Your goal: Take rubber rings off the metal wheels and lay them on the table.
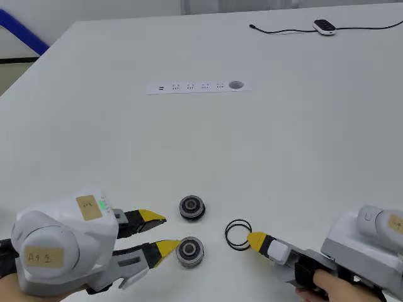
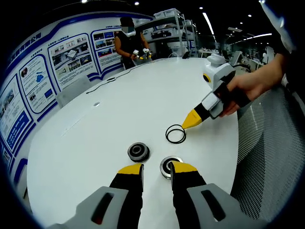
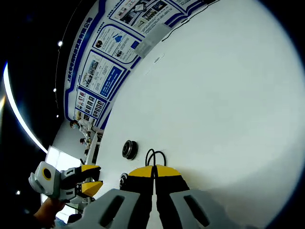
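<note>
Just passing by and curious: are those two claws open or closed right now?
Left gripper: open, jaws beside a metal wheel, holding nothing.
Right gripper: shut, tip at the rubber rings; grip unclear.

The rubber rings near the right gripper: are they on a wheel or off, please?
Off: the rubber rings lie flat on the table, apart from both metal wheels.

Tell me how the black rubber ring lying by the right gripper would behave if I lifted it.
The rubber ring looks very thin, so probably floppy and light. It lies flat on the table, so it likely won't roll, though pinching it up may be fiddly.
</note>
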### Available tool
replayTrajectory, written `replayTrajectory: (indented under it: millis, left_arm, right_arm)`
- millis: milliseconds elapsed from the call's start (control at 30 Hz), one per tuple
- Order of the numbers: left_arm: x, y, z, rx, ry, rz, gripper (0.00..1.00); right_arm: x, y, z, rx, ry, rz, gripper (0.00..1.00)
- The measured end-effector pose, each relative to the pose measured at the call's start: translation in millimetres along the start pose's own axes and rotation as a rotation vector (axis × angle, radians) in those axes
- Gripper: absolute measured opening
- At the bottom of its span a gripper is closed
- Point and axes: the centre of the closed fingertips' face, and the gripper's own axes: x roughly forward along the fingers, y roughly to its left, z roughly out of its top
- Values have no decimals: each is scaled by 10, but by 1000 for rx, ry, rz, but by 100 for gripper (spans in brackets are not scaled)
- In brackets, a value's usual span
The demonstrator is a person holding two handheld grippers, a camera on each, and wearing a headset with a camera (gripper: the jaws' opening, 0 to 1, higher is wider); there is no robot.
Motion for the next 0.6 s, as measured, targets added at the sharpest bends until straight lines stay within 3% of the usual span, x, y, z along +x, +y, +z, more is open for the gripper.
replayTrajectory:
  millis: [333, 433, 600]
  left_arm:
    - [-23, -24, 11, 1, -5, -3, 23]
    - [-30, -25, 9, 1, -4, -2, 23]
    - [-44, -28, 1, 3, -2, -1, 23]
  right_arm:
    - [-30, -31, -57, -6, 21, -26, 6]
    - [-39, -24, -59, -47, 27, -39, 7]
    - [-32, 17, -17, -217, 37, -54, 11]
